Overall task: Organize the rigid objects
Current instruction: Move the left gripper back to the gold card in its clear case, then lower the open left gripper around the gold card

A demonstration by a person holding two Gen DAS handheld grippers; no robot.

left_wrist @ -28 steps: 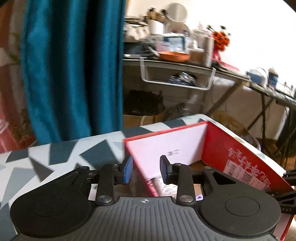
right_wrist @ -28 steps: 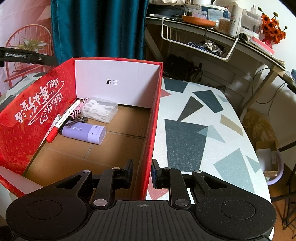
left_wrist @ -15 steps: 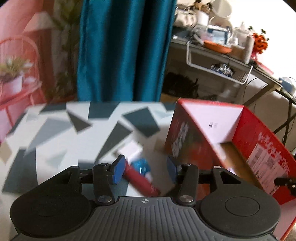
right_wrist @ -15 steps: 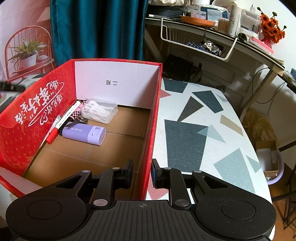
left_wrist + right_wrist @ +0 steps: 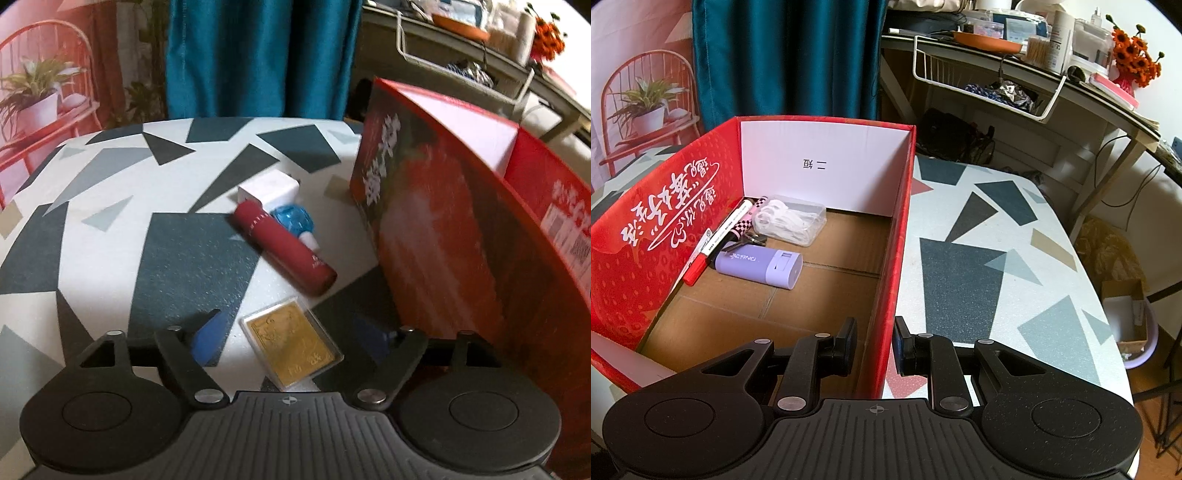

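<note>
Gold card (image 5: 293, 345), in a clear case, lay on the table (image 5: 92, 236) between the left gripper's (image 5: 295, 339) tongs, which had just been spreading apart and touched nothing. Beyond it, left of the red box (image 5: 454, 236), lay a maroon tube (image 5: 286, 249), a blue ball (image 5: 293, 219) and a white block (image 5: 267, 188). Right gripper (image 5: 875, 345) stood clamped on the box's near right wall; inside the box, by its far left wall, lay a purple case (image 5: 759, 264), marker (image 5: 716, 243) and clear tub (image 5: 792, 219).

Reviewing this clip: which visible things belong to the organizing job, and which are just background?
Job:
red box, gripped at its wall by the right gripper
gold card, between the open left gripper
red tube
blue ball
white block

Background:
teal curtain
cluttered shelf
orange flowers
</note>
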